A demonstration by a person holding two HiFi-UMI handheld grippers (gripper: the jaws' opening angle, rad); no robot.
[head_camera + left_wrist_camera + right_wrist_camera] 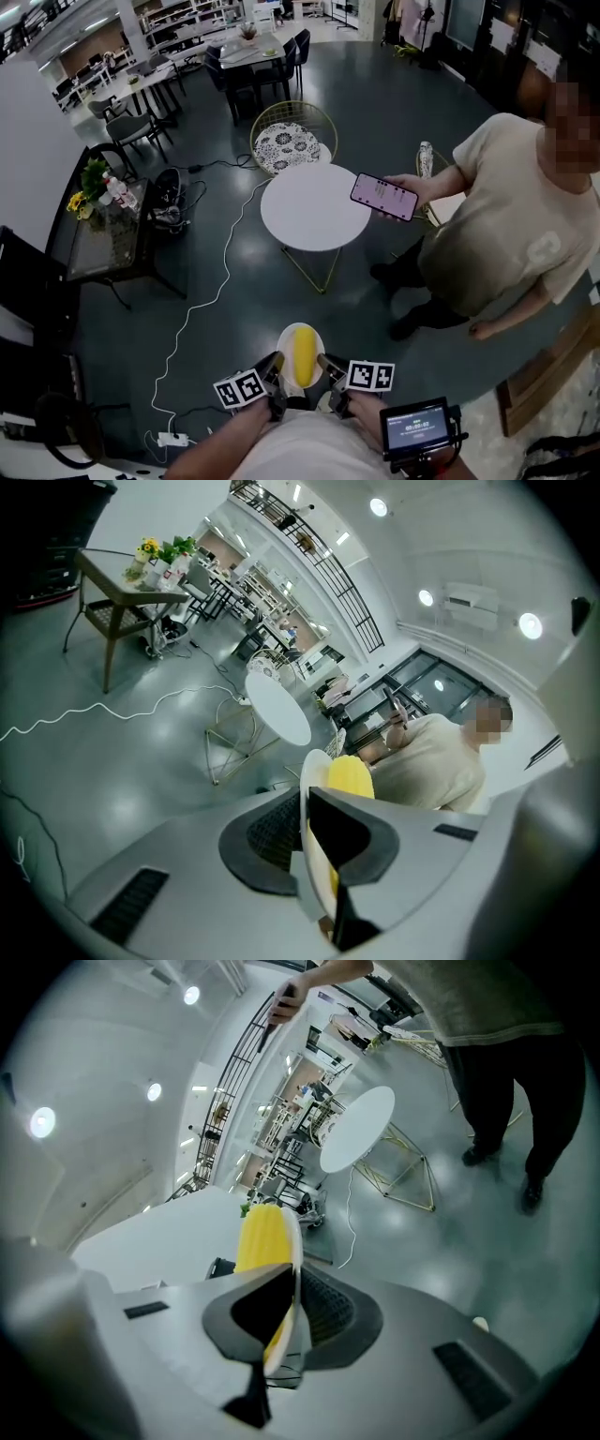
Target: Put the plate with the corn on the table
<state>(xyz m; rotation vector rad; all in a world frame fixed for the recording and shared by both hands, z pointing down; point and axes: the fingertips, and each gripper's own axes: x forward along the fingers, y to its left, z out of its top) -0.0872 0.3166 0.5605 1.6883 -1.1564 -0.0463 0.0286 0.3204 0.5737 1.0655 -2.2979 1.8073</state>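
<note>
**Left gripper** (305, 829): fingers (349, 834) clamped on the plate's near left rim.
**Right gripper** (286, 1309): fingers (255, 1314) clamped on the opposite rim. Judged purpose: a grip on each side keeps the plate level so the load does not roll.
**Plate** (287, 349): one, white, held in the air between the two grippers, close to the carrier's body and over the floor (225, 281), well apart from the worktop.
**Corn** (304, 360): one yellow cob, lying lengthwise on the plate.
**Worktop** (314, 208): one, round, white, on thin gold legs, standing ahead. It is judged to be the destination, and the carry is not yet finished.
**Bystander** (506, 216): one, standing just beside the worktop and holding one phone (383, 196) over its edge.
**Cable** (202, 309): one, white, trailing across the floor.
</note>
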